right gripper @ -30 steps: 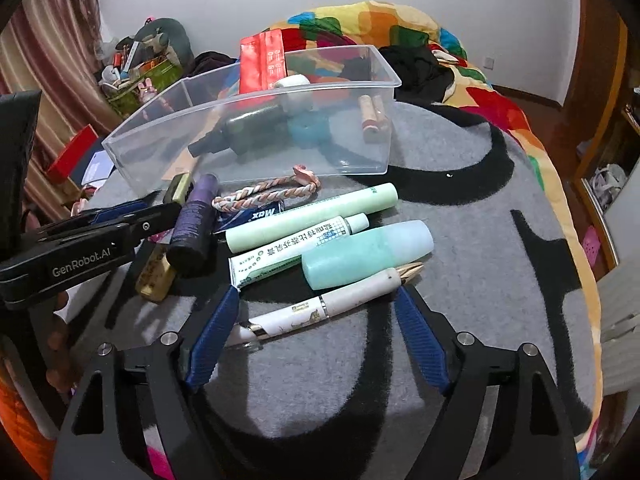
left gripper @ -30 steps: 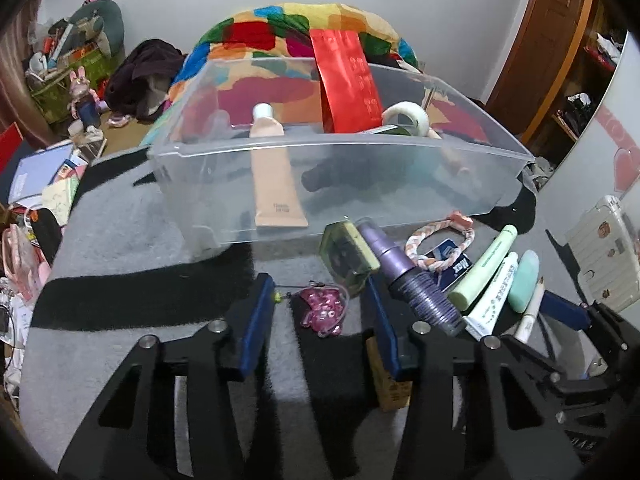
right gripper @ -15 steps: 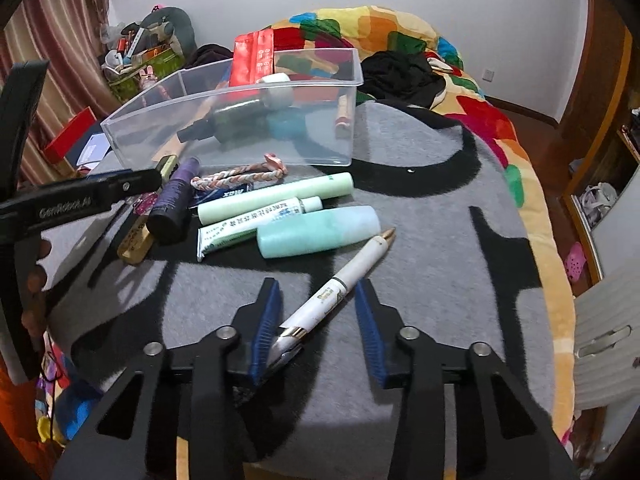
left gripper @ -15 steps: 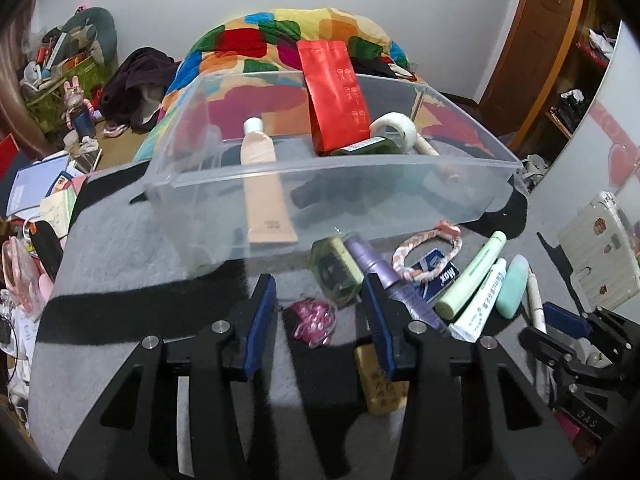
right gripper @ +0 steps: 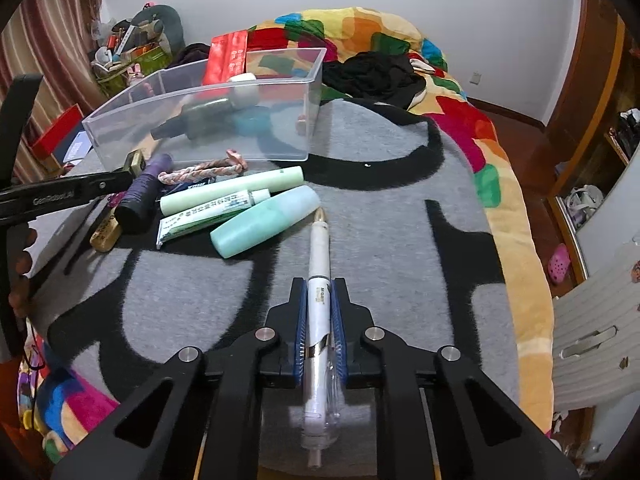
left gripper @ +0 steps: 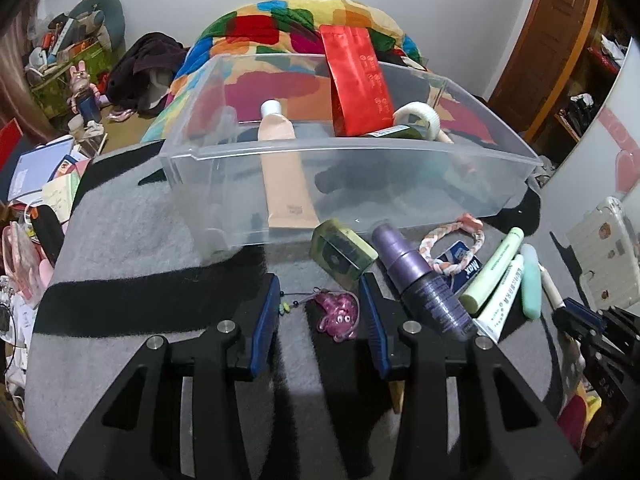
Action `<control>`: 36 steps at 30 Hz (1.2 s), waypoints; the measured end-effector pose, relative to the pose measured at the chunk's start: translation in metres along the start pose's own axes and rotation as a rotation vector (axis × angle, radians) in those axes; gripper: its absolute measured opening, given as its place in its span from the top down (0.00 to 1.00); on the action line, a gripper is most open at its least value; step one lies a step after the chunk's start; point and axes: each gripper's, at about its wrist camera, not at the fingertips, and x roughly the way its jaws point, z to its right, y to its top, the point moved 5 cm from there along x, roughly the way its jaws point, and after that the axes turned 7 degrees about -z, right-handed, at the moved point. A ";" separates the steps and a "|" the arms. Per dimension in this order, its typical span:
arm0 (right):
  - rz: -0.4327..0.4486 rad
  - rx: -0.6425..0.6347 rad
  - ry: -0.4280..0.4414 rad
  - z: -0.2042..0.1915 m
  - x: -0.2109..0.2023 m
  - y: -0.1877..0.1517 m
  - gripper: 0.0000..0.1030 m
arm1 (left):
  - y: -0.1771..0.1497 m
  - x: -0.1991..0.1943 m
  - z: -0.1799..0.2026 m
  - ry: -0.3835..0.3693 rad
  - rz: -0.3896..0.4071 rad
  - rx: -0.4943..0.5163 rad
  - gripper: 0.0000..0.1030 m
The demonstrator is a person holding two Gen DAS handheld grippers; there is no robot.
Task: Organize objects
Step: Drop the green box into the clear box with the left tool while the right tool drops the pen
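My right gripper (right gripper: 319,286) is shut on a white pen (right gripper: 320,248) that points away along its fingers, low over the grey and black blanket. My left gripper (left gripper: 320,284) hovers over a pink charm (left gripper: 338,316). Its jaws are closing, and the charm lies between them with a gap on its left side. Just beyond lie a green box (left gripper: 342,254), a purple bottle (left gripper: 424,280), a braided band (left gripper: 452,244), a pale green tube (left gripper: 494,268), a white tube (left gripper: 502,300) and a mint case (left gripper: 530,284). The clear bin (left gripper: 360,152) behind them holds a red pouch (left gripper: 358,84), a beige tube (left gripper: 284,172) and a tape roll (left gripper: 416,114).
A colourful quilt (right gripper: 360,28) and black clothes (right gripper: 372,76) lie behind the bin. Books and clutter (left gripper: 48,168) cover the floor on the left. A wooden door (left gripper: 560,40) stands at the right. Open blanket (right gripper: 400,220) stretches to the right of the pen.
The right jaws closed from wide open onto the white pen, which swung round to lie along the fingers. The left jaws narrowed around the pink charm.
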 end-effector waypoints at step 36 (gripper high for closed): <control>0.072 0.026 0.041 0.011 -0.029 0.018 0.90 | 0.014 -0.053 0.011 0.006 0.170 0.023 0.65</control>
